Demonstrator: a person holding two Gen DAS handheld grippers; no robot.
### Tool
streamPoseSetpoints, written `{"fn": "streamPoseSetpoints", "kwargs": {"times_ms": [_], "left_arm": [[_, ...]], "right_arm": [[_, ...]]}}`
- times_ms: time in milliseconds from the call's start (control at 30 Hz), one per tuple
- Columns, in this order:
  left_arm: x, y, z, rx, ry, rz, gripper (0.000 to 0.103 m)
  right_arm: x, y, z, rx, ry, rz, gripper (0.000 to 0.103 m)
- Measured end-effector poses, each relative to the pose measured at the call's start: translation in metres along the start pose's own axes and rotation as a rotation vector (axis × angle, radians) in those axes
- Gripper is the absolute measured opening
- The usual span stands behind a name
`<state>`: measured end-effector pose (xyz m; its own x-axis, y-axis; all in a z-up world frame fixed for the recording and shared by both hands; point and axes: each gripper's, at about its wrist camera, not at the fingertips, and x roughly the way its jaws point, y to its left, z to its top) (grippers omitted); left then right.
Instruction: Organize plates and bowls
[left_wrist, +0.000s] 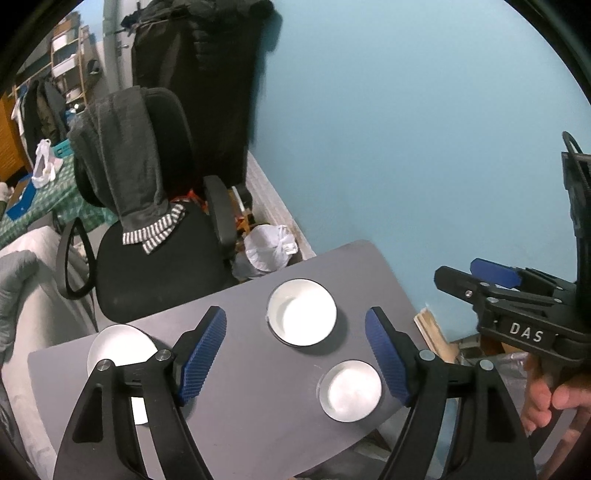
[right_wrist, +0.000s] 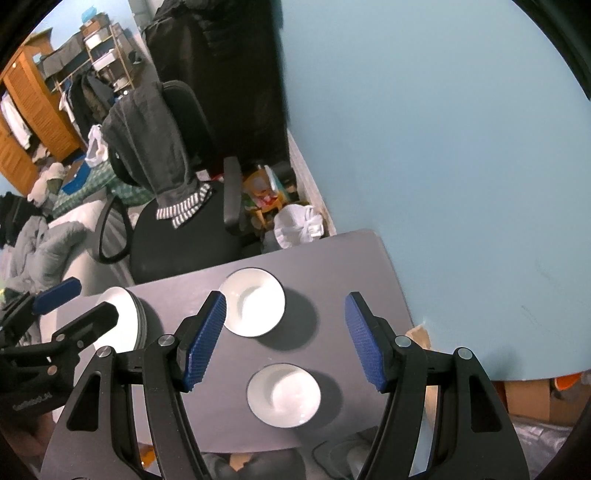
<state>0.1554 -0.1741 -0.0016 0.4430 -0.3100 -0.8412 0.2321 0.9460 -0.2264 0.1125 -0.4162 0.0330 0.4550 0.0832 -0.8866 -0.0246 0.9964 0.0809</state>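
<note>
Both tongs wide and empty above the counter; crockery unsorted.

Left tongs (left_wrist: 295, 354) and right tongs (right_wrist: 284, 339) hold nothing. On the grey counter (left_wrist: 240, 424): two white bowls, the larger bowl (left_wrist: 301, 312) toward the wall, the smaller bowl (left_wrist: 350, 390) nearer. Plate stack (right_wrist: 122, 317) sits at the left edge; count unclear, several rims. Judged glazed ceramic: stiff, slippery, chippable, moderately heavy. Pinch each across its rim wall.

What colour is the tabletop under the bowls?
Grey tabletop, seen best in the right wrist view.
</note>
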Motion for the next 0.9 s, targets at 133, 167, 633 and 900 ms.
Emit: {"fn": "streamPoseSetpoints", "kwargs": {"times_ms": [133, 167, 633, 900], "left_arm": [[-0.002, -0.011, -0.006, 0.023, 0.003, -0.009, 0.081], [-0.002, -0.014, -0.007, 0.031, 0.005, -0.010, 0.081], [0.055, -0.029, -0.037, 0.096, 0.159, -0.069, 0.081], [0.091, -0.036, -0.059, 0.131, 0.199, -0.090, 0.082]], "right_arm": [[-0.003, -0.003, -0.005, 0.001, 0.007, -0.007, 0.066], [-0.003, -0.004, -0.007, 0.002, 0.010, -0.007, 0.066], [0.027, -0.039, -0.050, 0.093, 0.117, -0.057, 0.066], [0.075, -0.056, -0.091, 0.153, 0.208, -0.035, 0.066]]}}
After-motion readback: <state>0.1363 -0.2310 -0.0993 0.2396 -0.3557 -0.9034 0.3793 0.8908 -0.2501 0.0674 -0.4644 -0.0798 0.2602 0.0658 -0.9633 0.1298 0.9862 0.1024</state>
